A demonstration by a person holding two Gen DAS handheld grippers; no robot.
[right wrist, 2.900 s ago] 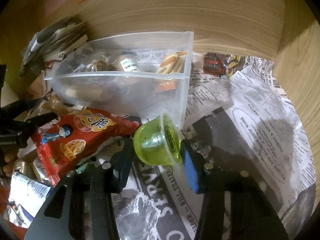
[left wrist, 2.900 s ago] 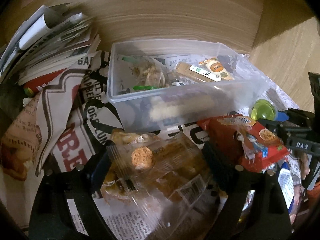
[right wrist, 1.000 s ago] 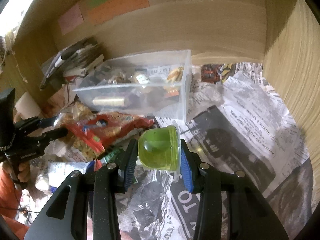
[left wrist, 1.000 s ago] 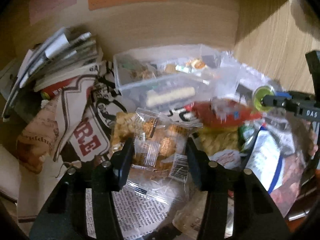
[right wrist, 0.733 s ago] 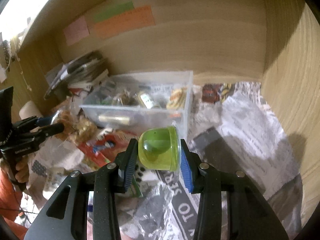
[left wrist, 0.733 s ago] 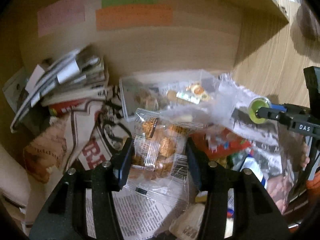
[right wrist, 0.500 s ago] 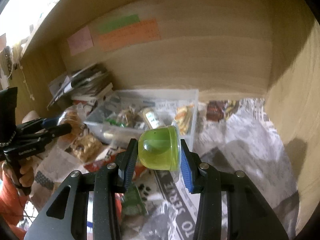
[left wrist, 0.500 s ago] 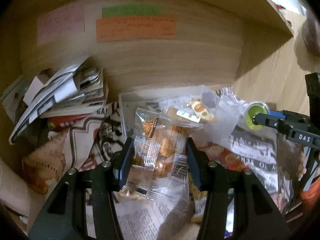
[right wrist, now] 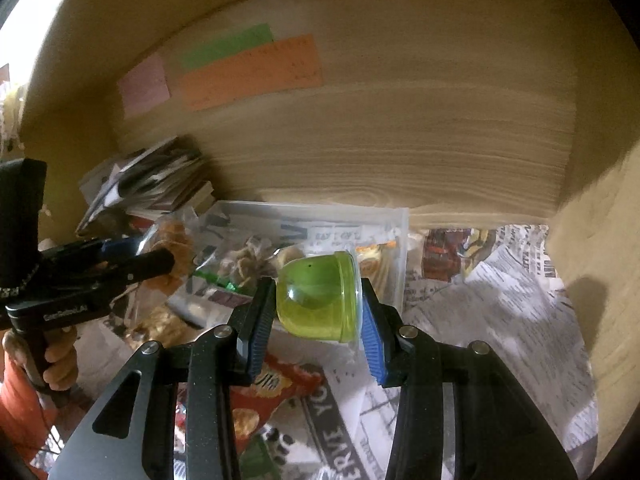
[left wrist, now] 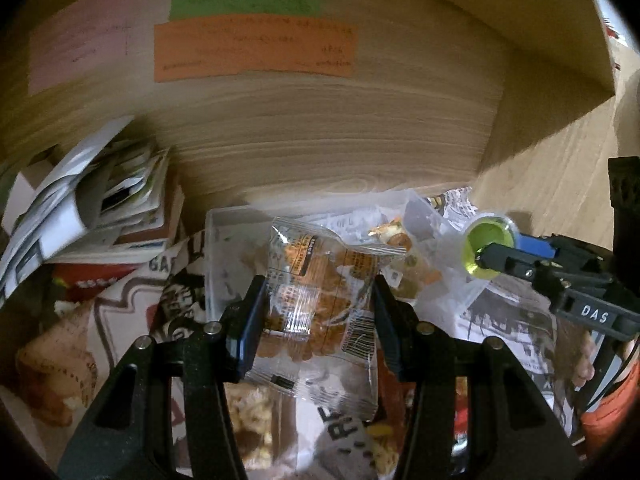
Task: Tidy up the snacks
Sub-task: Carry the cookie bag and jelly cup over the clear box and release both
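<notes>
We are mid-carry with a snack in each hand, both raised above the clear plastic bin (left wrist: 224,264) that stands against the wooden back wall (left wrist: 320,120), and we judge the step in hand to be the drop into that bin. Starting at the left, the left gripper (left wrist: 318,316) is clamped on a clear packet of biscuits (left wrist: 320,300), its pads pressing the wrapper from both sides, and the packet hangs in front of the bin's near wall, about over its left half. Further right, the right gripper (right wrist: 318,312) is closed on a green jelly cup (right wrist: 320,296), held on its side with the lidded rim toward the blue pad (the bin's right end sits just behind it in the right wrist view). Below it lie a red chip bag (right wrist: 272,396) and the newspaper (right wrist: 500,320) lining the shelf. What the next move calls for, we think, is bringing each item forward and down past the bin's rim before letting go, the floppy packet first eased clear of the near wall so that it does not catch and fold over the edge. Compared with the frames about three seconds back, both items have come up off the newspaper: the packet then lay low among the pile and the cup sat near the bin's corner, and now the coloured notes (left wrist: 252,48) on the wall fill the upper view.
</notes>
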